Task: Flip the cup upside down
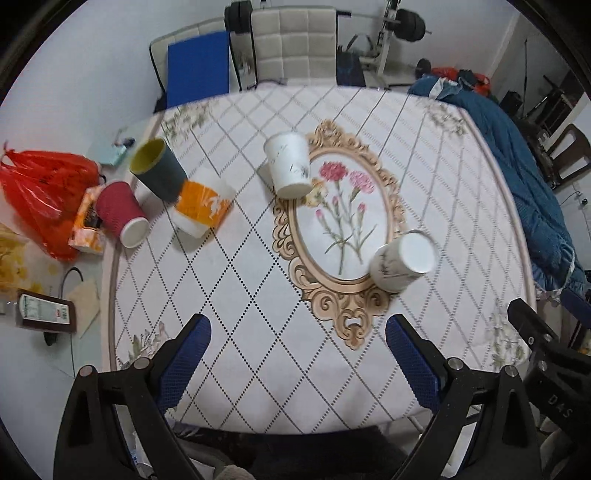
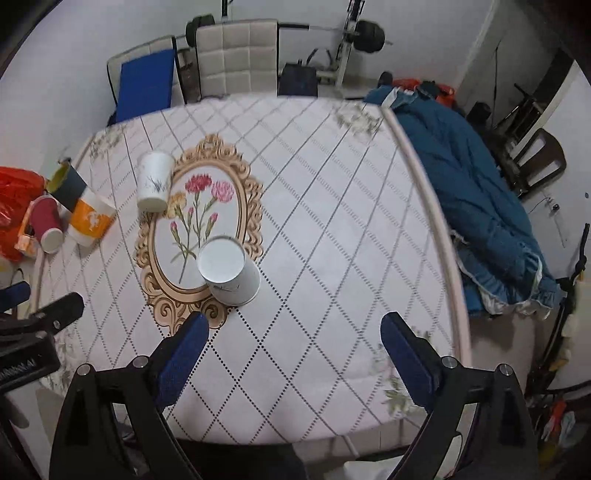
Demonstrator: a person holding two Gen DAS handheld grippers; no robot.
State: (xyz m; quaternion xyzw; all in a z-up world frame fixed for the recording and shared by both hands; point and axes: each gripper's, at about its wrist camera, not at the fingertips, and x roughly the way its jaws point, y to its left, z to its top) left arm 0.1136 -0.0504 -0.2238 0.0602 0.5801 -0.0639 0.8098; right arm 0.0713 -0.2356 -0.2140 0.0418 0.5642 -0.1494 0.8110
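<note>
Both the left gripper (image 1: 297,341) and right gripper (image 2: 293,339) hang empty, jaws apart. The white paper cup with grey sprigs (image 2: 229,271) sits base-up at 11 o'clock from the right gripper; squeezing hard risks crumpling it.

A blue quilt (image 2: 476,192) lay bunched along the right edge of the tabletop (image 2: 332,229), which wore a diamond-patterned cloth with a framed flower print. Off its left edge sat a red plastic bag (image 1: 40,192). At the far side stood a padded chair (image 1: 295,44), with a barbell rack (image 1: 391,33) behind.
</note>
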